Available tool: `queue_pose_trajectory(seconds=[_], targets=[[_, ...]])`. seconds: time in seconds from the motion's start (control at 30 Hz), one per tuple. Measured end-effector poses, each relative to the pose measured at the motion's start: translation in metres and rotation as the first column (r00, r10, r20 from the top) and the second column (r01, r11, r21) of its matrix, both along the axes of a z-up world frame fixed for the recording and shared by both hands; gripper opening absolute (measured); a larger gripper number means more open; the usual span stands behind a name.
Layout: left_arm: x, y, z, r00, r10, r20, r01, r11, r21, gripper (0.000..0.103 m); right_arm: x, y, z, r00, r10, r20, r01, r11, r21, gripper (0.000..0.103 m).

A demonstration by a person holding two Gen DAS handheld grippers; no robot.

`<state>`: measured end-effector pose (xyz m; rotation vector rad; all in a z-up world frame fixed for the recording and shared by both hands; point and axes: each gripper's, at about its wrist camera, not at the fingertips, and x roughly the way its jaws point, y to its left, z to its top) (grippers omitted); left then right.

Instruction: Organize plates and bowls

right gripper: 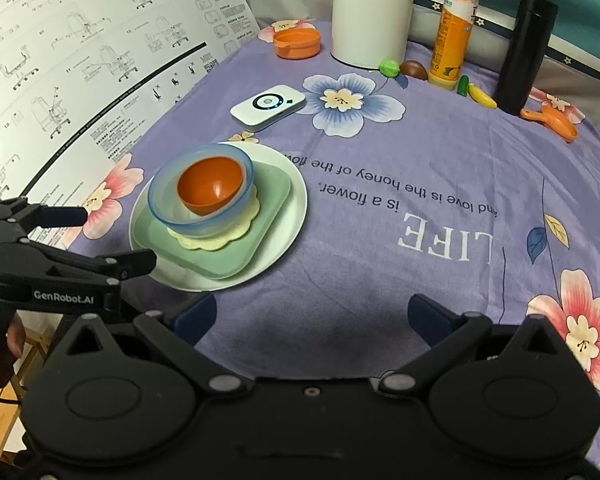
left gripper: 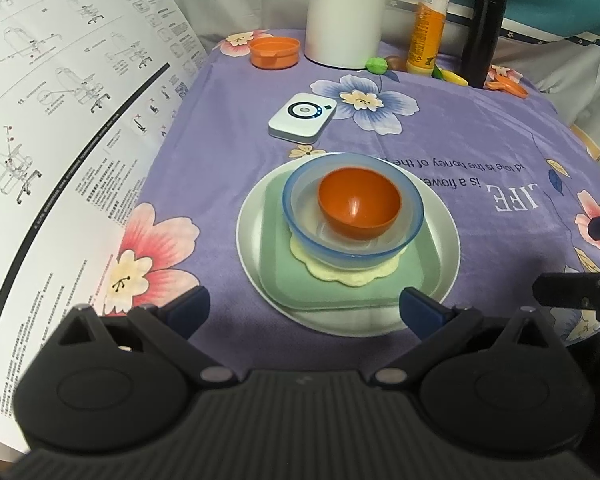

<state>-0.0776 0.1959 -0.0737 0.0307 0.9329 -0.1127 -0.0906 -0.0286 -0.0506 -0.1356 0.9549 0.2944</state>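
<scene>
Both tongs, left tongs point(left gripper: 304, 304) and right tongs point(right gripper: 312, 314), spread and empty; stack point(left gripper: 348, 236) sits mid-worktop, orange bowl point(left gripper: 359, 204) tilted inside blue bowl point(left gripper: 300, 216). I'd level it gently.

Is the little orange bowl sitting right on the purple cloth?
No, the orange bowl sits inside the blue bowl, atop stacked plates.

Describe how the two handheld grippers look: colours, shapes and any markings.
Both are matte black plastic. The left gripper and the right gripper each have two round pivot discs, angled linkage arms with silver rivets, a ribbed black body and dark blue fingers. In the right wrist view, the left one's side carries white "GenRobot.AI" lettering. No cables show.
</scene>
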Motion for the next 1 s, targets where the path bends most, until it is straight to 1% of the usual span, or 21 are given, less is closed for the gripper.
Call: queue_pose_trajectory(seconds=[0.37, 0.67, 1.0], targets=[[0.0012, 0.0007, -0.0036, 1.000, -0.006, -0.008, 0.006, 1.000, 0.001, 0.103, 0.0016, 0.0008, -0.0028, 1.000, 0.006, -0.009, -0.006, 1.000, -0.007, 0.103], [0.0003, 0.0007, -0.0025, 1.000, -0.002, 0.004, 0.002, 1.000, 0.023, 0.103, 0.0018, -0.0002, -0.0028, 1.000, -0.002, -0.009, 0.001, 1.000, -0.004, 0.103], [-0.0024, -0.0035, 0.0013, 1.000, -0.028, 0.009, 0.028, 0.998, 0.050, 0.103, -0.0003, -0.0018, -0.0014, 1.000, -0.003, 0.000, 0.003, 1.000, -0.001, 0.103]])
